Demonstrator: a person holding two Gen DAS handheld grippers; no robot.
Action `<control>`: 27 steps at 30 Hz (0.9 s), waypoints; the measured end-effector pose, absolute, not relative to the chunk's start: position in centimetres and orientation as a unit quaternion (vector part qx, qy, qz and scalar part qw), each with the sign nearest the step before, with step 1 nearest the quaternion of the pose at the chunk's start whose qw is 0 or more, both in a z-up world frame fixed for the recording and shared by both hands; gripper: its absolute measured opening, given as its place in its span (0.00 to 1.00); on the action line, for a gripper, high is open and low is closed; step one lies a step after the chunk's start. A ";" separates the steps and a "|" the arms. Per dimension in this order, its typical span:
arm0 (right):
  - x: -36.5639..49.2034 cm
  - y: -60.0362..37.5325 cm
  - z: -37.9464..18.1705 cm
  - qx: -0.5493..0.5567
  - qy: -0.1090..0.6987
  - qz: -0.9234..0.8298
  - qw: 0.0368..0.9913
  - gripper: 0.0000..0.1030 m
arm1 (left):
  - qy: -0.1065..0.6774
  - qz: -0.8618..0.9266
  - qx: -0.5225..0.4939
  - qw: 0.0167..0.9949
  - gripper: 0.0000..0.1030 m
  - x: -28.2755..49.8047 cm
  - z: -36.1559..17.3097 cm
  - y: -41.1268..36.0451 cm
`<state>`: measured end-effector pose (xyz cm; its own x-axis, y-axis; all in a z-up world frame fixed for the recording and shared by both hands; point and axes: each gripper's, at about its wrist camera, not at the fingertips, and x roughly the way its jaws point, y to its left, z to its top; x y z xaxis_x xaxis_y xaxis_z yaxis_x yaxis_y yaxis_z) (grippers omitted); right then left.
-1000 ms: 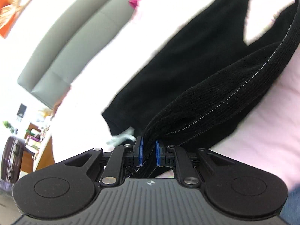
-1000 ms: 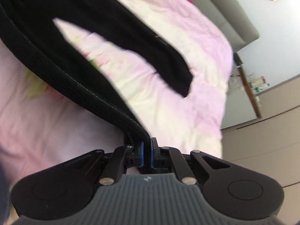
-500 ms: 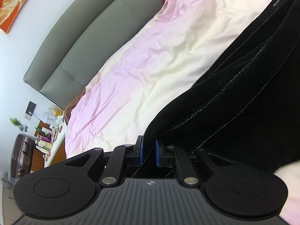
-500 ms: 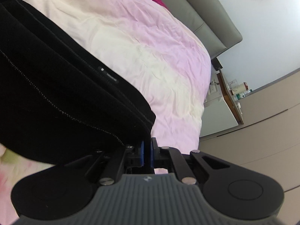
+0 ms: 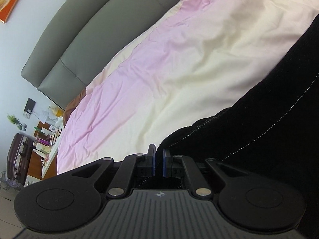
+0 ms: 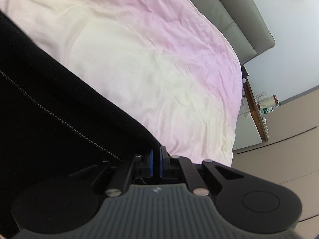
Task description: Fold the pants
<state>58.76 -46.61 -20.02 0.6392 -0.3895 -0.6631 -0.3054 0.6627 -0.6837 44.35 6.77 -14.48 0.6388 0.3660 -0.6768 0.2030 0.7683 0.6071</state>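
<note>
Left wrist view: left gripper (image 5: 159,160) angles down over the bed (image 5: 179,63), clamped on the black pants (image 5: 259,131). Right gripper (image 6: 156,162) tilts likewise, pinching their other edge.

No legible text, brand or number anywhere. Small bottles (image 6: 268,107) on shelf at 3 o'clock carry labels too blurred to read.

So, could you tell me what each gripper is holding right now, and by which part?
Both hold the black pants. The left gripper and the right gripper are each shut on an edge of the fabric; which part of the pants cannot be told.
</note>
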 end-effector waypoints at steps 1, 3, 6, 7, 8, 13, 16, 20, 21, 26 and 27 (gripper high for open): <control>59.3 -46.6 -20.3 -0.407 0.423 -0.031 0.809 0.00 | 0.428 0.050 0.333 0.838 0.07 44.9 -14.9 6.8; 60.5 -46.5 -21.4 -0.399 0.438 -0.028 0.805 0.00 | 0.430 0.053 0.330 0.839 0.05 45.8 -15.7 6.9; 61.3 -45.9 -23.3 -0.411 0.449 -0.026 0.793 0.00 | 0.419 0.095 0.328 0.841 0.00 46.9 -16.8 7.2; 61.5 -45.8 -23.8 -0.414 0.451 -0.029 0.790 0.00 | 0.417 0.103 0.321 0.844 0.00 47.2 -16.9 7.5; 61.6 -45.7 -24.1 -0.415 0.453 -0.031 0.789 0.00 | 0.417 0.112 0.303 0.850 0.00 47.4 -16.7 8.0; 61.4 -45.4 -24.2 -0.413 0.445 -0.046 0.793 0.24 | 0.414 0.098 0.218 0.878 0.13 46.2 -13.5 10.0; 60.7 -45.5 -22.4 -0.402 0.431 -0.049 0.806 0.46 | 0.425 0.084 0.142 0.890 0.18 44.7 -10.8 12.9; 58.3 -44.4 -19.5 -0.343 0.422 -0.030 0.839 0.50 | 0.423 0.088 0.075 0.899 0.45 41.0 -8.9 17.2; 57.6 -43.7 -19.1 -0.329 0.422 -0.018 0.845 0.50 | 0.427 0.088 0.065 0.898 0.49 39.9 -8.7 18.1; 53.1 -38.1 -18.5 -0.274 0.439 0.061 0.853 0.50 | 0.441 0.099 -0.006 0.892 0.64 34.2 -9.3 22.8; 52.1 -36.8 -18.5 -0.258 0.444 0.079 0.854 0.50 | 0.442 0.100 -0.022 0.891 0.68 32.9 -9.6 23.6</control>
<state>52.14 -36.79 -18.55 0.5928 -0.0949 -0.7998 -0.3632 0.8548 -0.3706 32.90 23.60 -9.63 0.5883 0.1596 -0.7927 -0.1985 0.9788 0.0498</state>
